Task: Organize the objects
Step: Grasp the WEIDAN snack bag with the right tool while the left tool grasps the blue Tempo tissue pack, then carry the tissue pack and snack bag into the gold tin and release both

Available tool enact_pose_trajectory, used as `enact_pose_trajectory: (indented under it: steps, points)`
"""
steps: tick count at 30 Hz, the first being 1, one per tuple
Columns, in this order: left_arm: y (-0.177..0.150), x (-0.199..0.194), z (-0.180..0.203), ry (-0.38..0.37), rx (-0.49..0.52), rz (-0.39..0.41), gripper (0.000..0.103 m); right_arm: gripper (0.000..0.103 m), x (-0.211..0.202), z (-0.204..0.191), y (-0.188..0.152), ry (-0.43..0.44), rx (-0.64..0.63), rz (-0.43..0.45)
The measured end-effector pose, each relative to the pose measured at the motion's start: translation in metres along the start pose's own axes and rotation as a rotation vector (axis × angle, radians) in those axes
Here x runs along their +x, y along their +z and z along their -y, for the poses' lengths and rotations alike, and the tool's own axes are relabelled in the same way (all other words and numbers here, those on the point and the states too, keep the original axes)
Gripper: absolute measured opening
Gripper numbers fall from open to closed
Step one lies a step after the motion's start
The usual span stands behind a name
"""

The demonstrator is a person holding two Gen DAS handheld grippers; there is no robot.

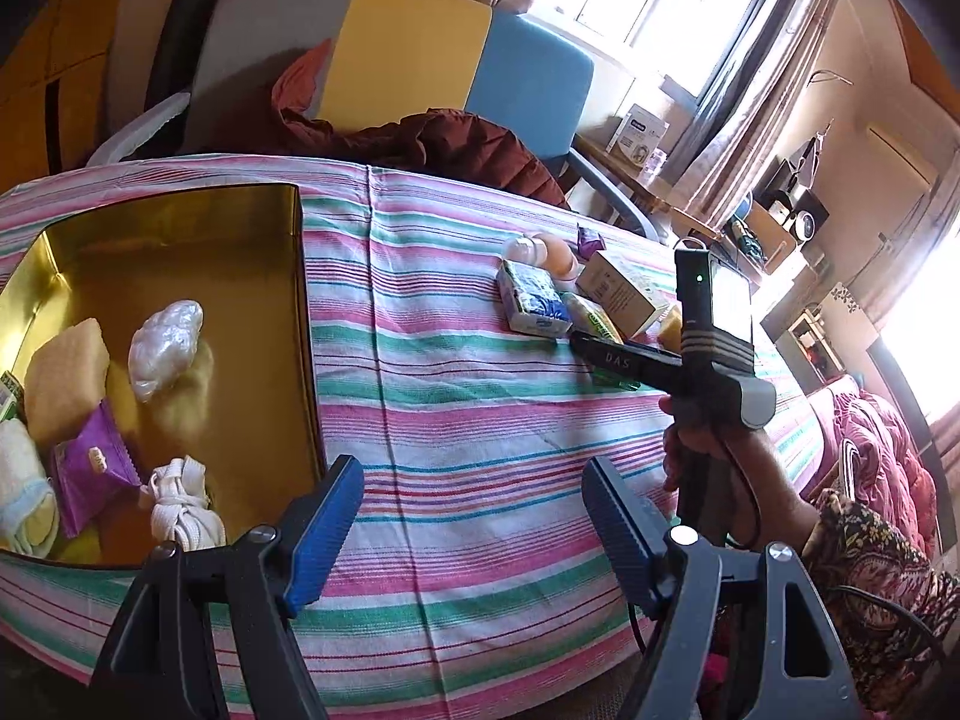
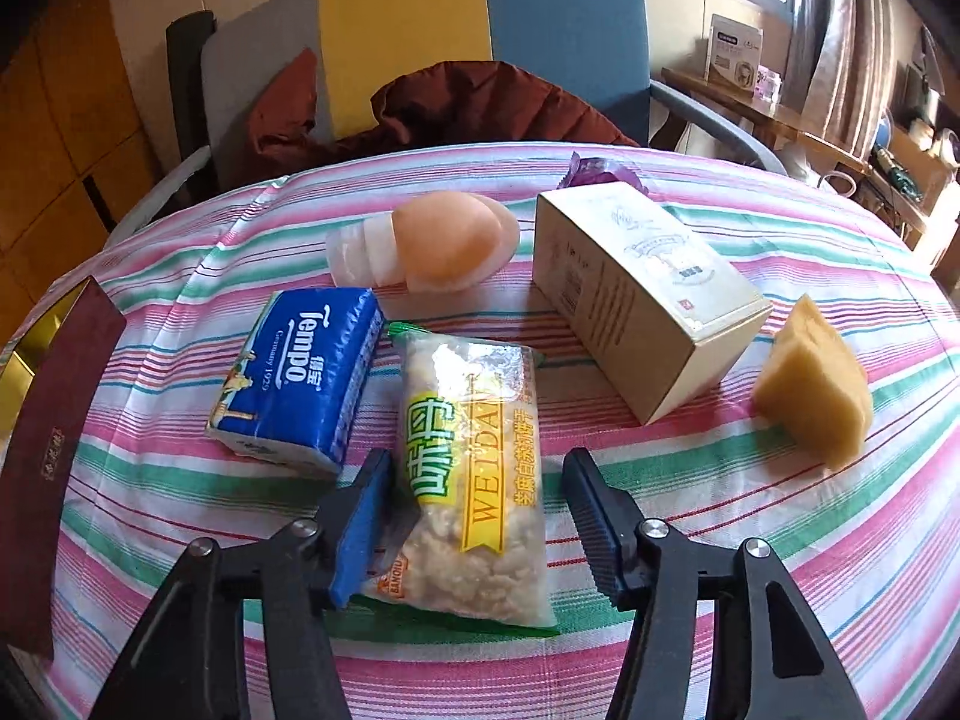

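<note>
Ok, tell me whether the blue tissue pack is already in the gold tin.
No, the blue tissue pack lies on the striped cloth beside the snack bag, outside the gold tin.

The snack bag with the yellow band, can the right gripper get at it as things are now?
Probably yes. The right gripper is open with its fingers either side of the snack bag, and nothing lies on top of it.

We lose the near end of the snack packet (image 2: 474,480) behind the right gripper's left pad (image 2: 360,534). The purple wrapper (image 2: 591,171) peeks out behind the cream box (image 2: 642,294), mostly hidden. At the table's left edge, the gold tin (image 1: 180,300) is cut by the frame, as are its towel (image 1: 21,492) and a green item (image 1: 9,402) we cannot identify.
</note>
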State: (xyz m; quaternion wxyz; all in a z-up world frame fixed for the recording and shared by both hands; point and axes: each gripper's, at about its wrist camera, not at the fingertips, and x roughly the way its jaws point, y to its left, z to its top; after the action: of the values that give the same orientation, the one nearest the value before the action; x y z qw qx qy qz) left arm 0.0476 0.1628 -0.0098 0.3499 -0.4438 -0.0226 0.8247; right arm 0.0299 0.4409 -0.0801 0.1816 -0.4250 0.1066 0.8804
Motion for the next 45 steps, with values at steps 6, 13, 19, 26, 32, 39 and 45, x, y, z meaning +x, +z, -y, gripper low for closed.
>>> enact_pose_trajectory:
  steps: [6, 13, 19, 26, 32, 39, 45]
  points:
    - [0.017, 0.017, 0.013, 0.009, 0.018, -0.008, 0.077, 0.044, -0.012, 0.008, -0.013, -0.053, 0.041, 0.051]
    - [0.049, 0.06, 0.038, -0.012, 0.04, -0.06, 0.077, 0.044, -0.022, 0.031, -0.023, -0.098, 0.165, 0.096]
    - [0.075, 0.12, 0.057, 0.013, 0.063, -0.129, 0.077, 0.044, -0.028, 0.051, -0.03, -0.075, 0.273, 0.126]
    - [0.103, 0.18, 0.074, 0.092, 0.136, -0.15, 0.077, 0.044, -0.026, 0.051, -0.029, -0.069, 0.278, 0.137]
    - [0.106, 0.209, 0.083, 0.143, 0.206, -0.141, 0.077, 0.044, -0.026, 0.052, -0.032, -0.07, 0.276, 0.144]
    - [0.083, 0.21, 0.079, 0.196, 0.315, -0.051, 0.054, 0.044, -0.025, 0.052, -0.032, -0.071, 0.274, 0.145]
    - [0.079, 0.198, 0.067, 0.177, 0.28, -0.012, 0.053, 0.044, -0.026, 0.05, -0.031, -0.085, 0.265, 0.148]
